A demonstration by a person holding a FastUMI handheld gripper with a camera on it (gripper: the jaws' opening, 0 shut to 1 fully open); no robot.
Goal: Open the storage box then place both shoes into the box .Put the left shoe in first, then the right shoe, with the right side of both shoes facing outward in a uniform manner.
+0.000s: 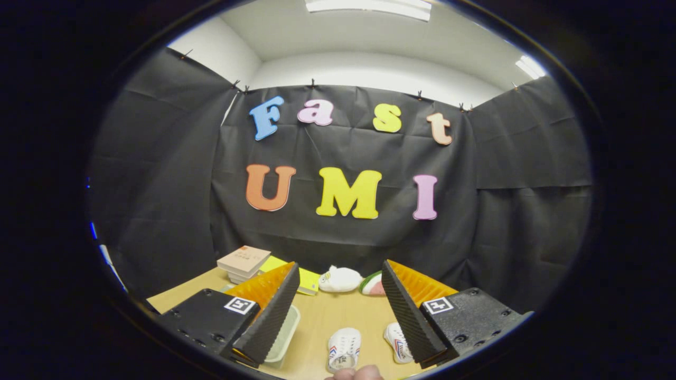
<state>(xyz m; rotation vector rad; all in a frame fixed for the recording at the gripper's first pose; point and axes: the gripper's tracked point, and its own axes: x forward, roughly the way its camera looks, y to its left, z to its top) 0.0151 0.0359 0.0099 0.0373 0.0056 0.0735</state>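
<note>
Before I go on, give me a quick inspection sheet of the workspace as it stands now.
Surface: wooden table.
Job's things: two white shoes side by side between the fingers; pale storage box beside the left finger.
Clutter: stacked books, yellow pad, white plush toy, watermelon-slice toy beyond the fingers.
Grippers: gripper open, holding nothing.
Cables: nothing seen.
Surroundings: black cloth wall, fingertips near the shoes.
</note>
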